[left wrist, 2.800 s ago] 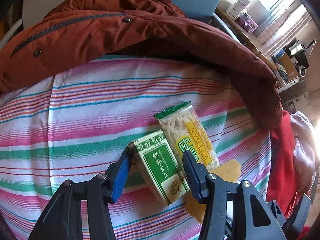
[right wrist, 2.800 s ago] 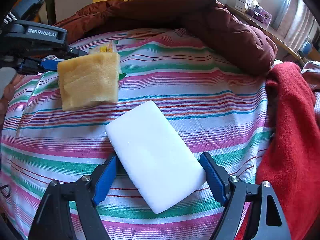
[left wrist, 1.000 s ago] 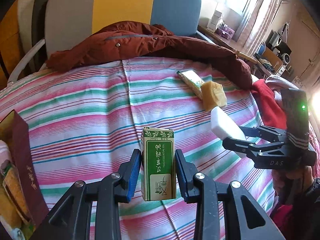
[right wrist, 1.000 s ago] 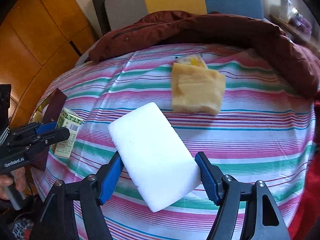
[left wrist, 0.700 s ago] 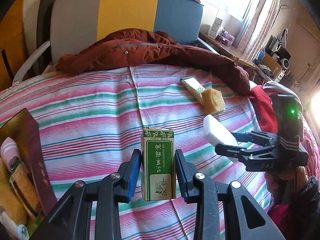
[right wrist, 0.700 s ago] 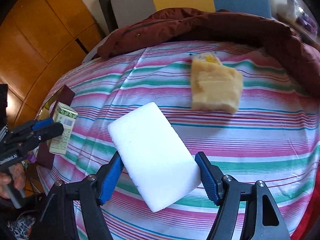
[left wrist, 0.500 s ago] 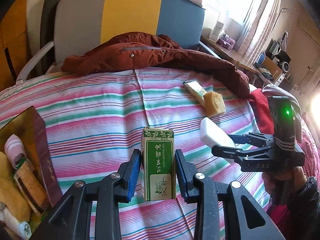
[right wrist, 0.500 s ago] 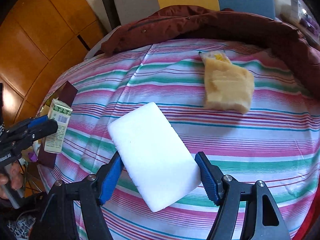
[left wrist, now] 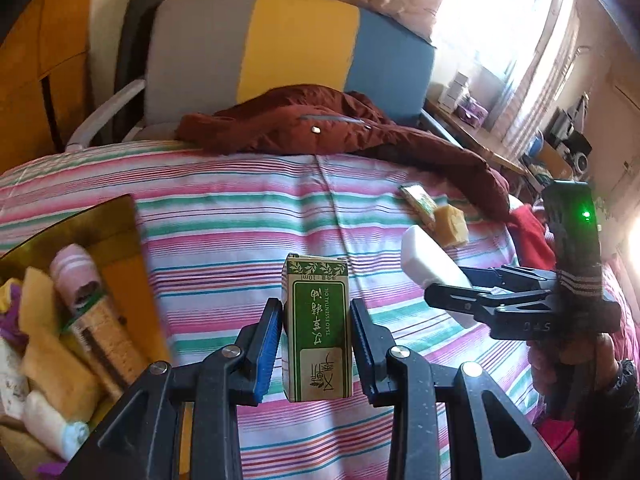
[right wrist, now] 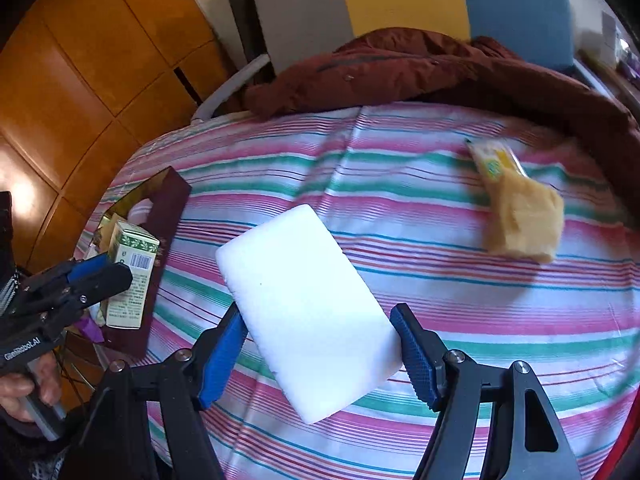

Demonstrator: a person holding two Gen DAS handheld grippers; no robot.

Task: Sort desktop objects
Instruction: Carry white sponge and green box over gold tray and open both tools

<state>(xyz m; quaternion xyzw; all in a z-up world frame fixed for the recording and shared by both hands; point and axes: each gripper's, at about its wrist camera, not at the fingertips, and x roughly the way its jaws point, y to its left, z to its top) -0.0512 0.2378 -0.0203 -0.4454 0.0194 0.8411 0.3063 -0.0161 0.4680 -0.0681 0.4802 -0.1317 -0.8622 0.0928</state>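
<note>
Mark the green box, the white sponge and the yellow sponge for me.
green box [left wrist: 319, 324], left wrist view, front label.
white sponge [right wrist: 306, 304], right wrist view, top face.
yellow sponge [right wrist: 524, 220], right wrist view, top face.

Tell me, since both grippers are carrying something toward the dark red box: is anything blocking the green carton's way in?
Nothing visible does. The left gripper holds the green carton beside the dark red box, whose top is open, though already holding items.
</note>
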